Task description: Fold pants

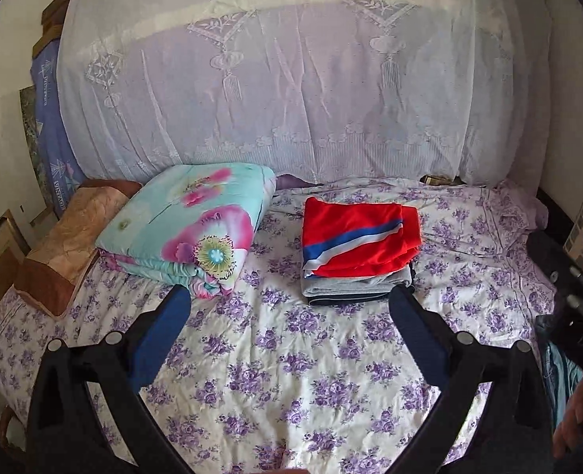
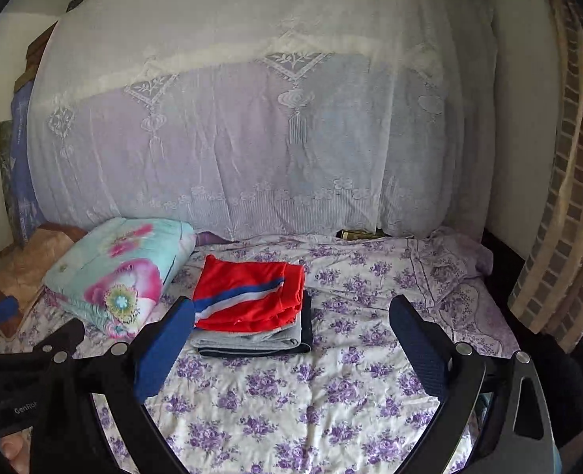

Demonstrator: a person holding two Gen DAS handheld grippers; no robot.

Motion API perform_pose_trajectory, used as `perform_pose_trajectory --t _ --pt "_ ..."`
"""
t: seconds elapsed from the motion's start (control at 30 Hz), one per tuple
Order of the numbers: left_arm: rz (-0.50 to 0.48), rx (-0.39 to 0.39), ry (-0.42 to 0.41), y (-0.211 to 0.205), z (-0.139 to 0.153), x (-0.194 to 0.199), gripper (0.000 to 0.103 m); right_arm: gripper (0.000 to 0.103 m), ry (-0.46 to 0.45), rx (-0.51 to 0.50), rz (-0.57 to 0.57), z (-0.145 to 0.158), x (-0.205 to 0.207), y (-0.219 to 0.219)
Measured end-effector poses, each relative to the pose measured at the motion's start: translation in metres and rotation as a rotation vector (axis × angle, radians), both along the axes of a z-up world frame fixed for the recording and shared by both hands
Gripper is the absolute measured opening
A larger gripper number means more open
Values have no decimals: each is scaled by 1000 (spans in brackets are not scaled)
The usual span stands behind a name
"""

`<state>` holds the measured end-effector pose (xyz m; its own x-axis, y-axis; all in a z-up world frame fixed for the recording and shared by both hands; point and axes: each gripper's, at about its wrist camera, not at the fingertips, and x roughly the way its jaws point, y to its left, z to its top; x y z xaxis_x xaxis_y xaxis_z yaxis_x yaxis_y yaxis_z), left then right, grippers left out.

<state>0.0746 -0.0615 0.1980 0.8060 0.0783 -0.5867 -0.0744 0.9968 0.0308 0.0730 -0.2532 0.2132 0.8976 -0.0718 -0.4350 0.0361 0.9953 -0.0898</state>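
Both claws, left [image 1: 289, 296] and right [image 2: 291, 308], hang wide apart, empty; red pants [image 1: 360, 237] look soft, floppy, so I'd pinch the folded edge.

Beyond the left gripper [image 1: 289, 302], the grey garment [image 1: 354, 281] and the dark one [image 1: 354, 299] lie mostly hidden under the red pants [image 1: 362, 237]. A lace cloth [image 1: 291, 91] veils whatever stands behind. By the right gripper [image 2: 291, 314], a fingertip [image 2: 13, 448] is cut off
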Motion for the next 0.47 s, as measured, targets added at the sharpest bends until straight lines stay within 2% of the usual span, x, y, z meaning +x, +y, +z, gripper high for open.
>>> perform_pose_trajectory --t 0.13,0.33,0.47 --pt "23 24 -18 -4 -5 -3 98 99 4 2 8 -6 -4 6" --pt "-7 39 2 -10 -5 -1 98 99 5 12 4 -6 -5 3" --pt "-17 8 20 -8 -6 -1 98 99 22 28 -1 -10 -5 -1"
